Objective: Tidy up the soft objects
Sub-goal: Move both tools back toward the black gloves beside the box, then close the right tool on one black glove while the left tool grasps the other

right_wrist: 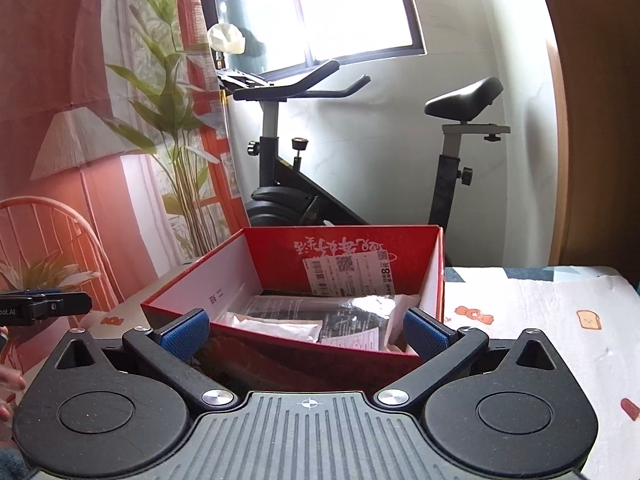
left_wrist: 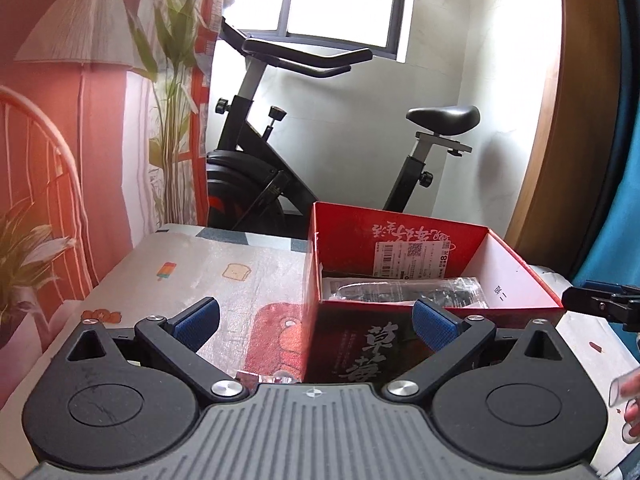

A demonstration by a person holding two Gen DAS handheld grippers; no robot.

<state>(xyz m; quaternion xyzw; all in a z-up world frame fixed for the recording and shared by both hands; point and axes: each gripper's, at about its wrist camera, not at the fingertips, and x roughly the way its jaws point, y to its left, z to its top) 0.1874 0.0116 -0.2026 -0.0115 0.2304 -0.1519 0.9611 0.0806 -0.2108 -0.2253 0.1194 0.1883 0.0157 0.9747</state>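
At centre frame, the open red cardboard box (right_wrist: 432, 276) holds plastic-wrapped soft packets (right_wrist: 280, 326) while left gripper (left_wrist: 316, 320) and right gripper (right_wrist: 306, 334), both spread empty, should likely keep clear of its rim.

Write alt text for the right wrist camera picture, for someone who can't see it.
An open red box holding plastic-wrapped packets sits on a cartoon-print tablecloth, seen between the wide-open blue pads of the right gripper, which holds nothing. Behind it stand an exercise bike, a window and a leafy plant.
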